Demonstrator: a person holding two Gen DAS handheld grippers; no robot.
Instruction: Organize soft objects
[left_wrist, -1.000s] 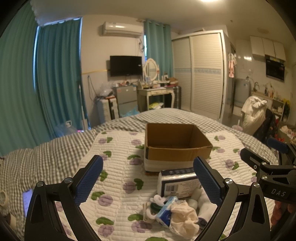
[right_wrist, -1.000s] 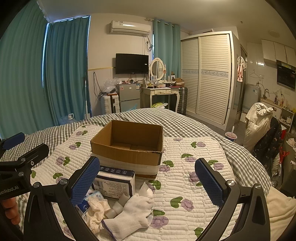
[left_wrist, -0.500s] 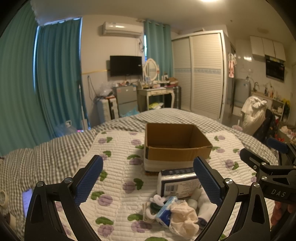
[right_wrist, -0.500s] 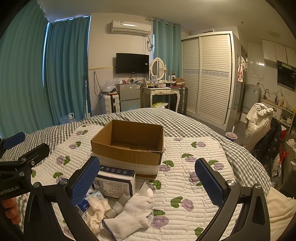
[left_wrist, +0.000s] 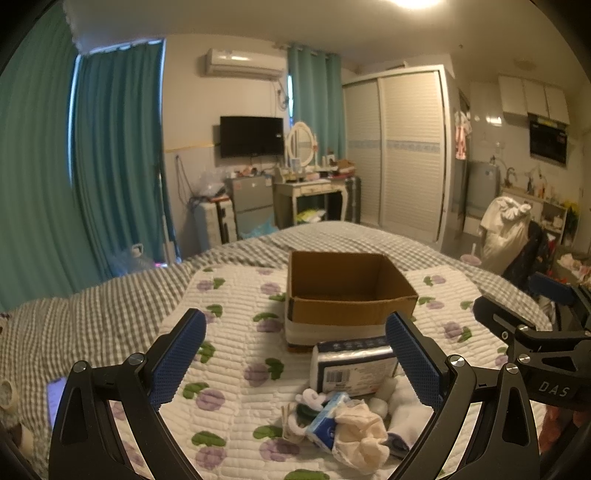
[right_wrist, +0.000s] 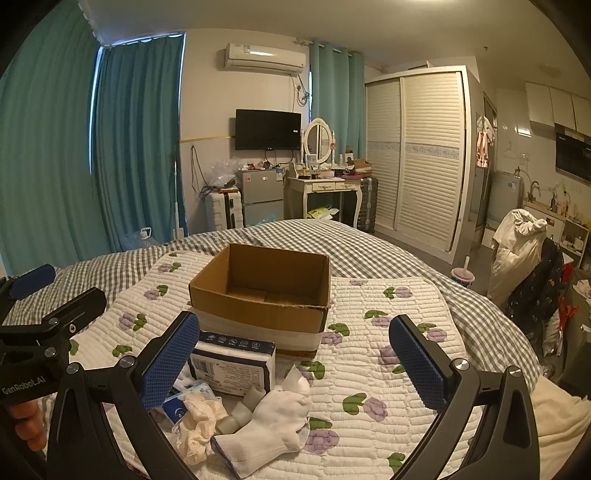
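Nearest the cameras, both grippers hang above the bed with nothing between their blue pads: the left gripper (left_wrist: 295, 358) has its fingers spread wide, and the right gripper (right_wrist: 295, 360) is spread just as wide. Each shows at the edge of the other's view, partly cut off by the frame.

Just beyond the fingertips, toward the near edge of the floral quilt (right_wrist: 369, 354), lies a small heap of soft things. A white sock (right_wrist: 273, 417) sprawls on the right of the heap, touching a crumpled cream cloth (right_wrist: 199, 424). A small blue-and-white pack (left_wrist: 325, 417) is half buried under the cloth (its print is too small to read), and in the right wrist view the gripper's left finger hides most of it. Behind these, a wrapped tissue pack (right_wrist: 232, 365) lies flat, its near face bearing a barcode; a few small white pieces beside it are hard to identify.

Farther on, an open cardboard box (right_wrist: 266, 291) sits on the middle of the quilt, just behind the tissue pack. A grey checked bedspread (right_wrist: 369, 251) runs beneath the quilt to the bed's far edge.
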